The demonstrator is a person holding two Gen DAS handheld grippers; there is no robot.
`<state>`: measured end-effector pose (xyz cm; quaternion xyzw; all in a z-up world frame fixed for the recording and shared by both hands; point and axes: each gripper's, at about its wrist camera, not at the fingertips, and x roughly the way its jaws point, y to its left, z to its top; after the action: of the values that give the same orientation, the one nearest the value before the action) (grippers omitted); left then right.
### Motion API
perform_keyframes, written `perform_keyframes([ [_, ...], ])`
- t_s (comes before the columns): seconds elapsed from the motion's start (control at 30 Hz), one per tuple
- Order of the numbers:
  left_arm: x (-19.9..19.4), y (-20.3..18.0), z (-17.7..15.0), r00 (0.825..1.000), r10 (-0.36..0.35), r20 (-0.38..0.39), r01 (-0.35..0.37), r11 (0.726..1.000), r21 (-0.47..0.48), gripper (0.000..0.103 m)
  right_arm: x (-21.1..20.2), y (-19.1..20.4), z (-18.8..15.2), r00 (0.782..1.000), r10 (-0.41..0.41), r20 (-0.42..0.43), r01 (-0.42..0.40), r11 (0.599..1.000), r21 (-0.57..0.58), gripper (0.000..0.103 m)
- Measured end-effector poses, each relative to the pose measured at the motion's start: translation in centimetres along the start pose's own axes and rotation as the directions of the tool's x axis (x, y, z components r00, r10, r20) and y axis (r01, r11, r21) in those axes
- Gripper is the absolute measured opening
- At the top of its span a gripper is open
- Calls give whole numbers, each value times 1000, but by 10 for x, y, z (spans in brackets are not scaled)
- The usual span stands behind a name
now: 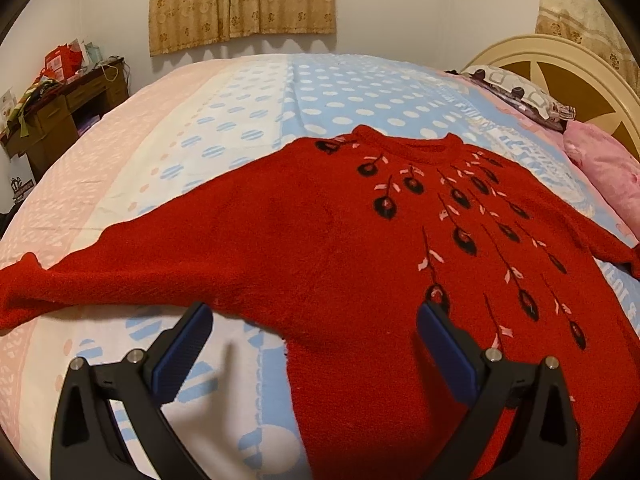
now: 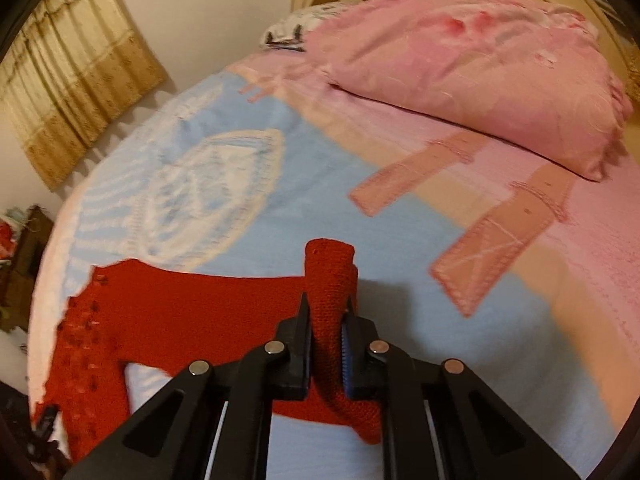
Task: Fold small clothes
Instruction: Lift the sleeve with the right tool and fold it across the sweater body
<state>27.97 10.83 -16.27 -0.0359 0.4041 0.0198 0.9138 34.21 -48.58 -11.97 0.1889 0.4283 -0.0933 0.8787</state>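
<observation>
A red knit sweater with black and pink flower marks lies spread flat on the bed, collar toward the far side, its left sleeve stretched out left. My left gripper is open, hovering over the sweater's lower left side, holding nothing. In the right wrist view my right gripper is shut on the cuff end of the sweater's other sleeve, lifted a little off the bed; the sweater body trails to the left.
The bed carries a blue, white and pink patterned blanket. A pink pillow and a patterned pillow lie by the cream headboard. A cluttered wooden desk stands at far left under curtains.
</observation>
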Motion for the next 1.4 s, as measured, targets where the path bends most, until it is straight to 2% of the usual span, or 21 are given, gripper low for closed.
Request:
perform_keyframes([
  [0.37, -8, 8, -4, 999, -22, 23, 22, 999, -39, 103, -28, 120, 23, 987, 153, 41, -145, 978, -152, 10],
  [0.7, -16, 12, -6, 998, -42, 49, 44, 998, -48, 103, -32, 233, 20, 964, 267, 12, -252, 924, -289, 10],
  [1.13, -23, 18, -8, 994, -89, 66, 93, 993, -67, 103, 0, 366, -36, 935, 343, -90, -346, 823, -451, 10],
  [1.23, -29, 16, -9, 992, -104, 65, 107, 993, -46, 103, 20, 395, -59, 927, 348, -140, -371, 798, -476, 11],
  [1.4, -40, 11, -9, 993, -92, 76, 91, 996, 14, 103, 56, 424, -98, 914, 337, -226, -406, 766, -499, 11],
])
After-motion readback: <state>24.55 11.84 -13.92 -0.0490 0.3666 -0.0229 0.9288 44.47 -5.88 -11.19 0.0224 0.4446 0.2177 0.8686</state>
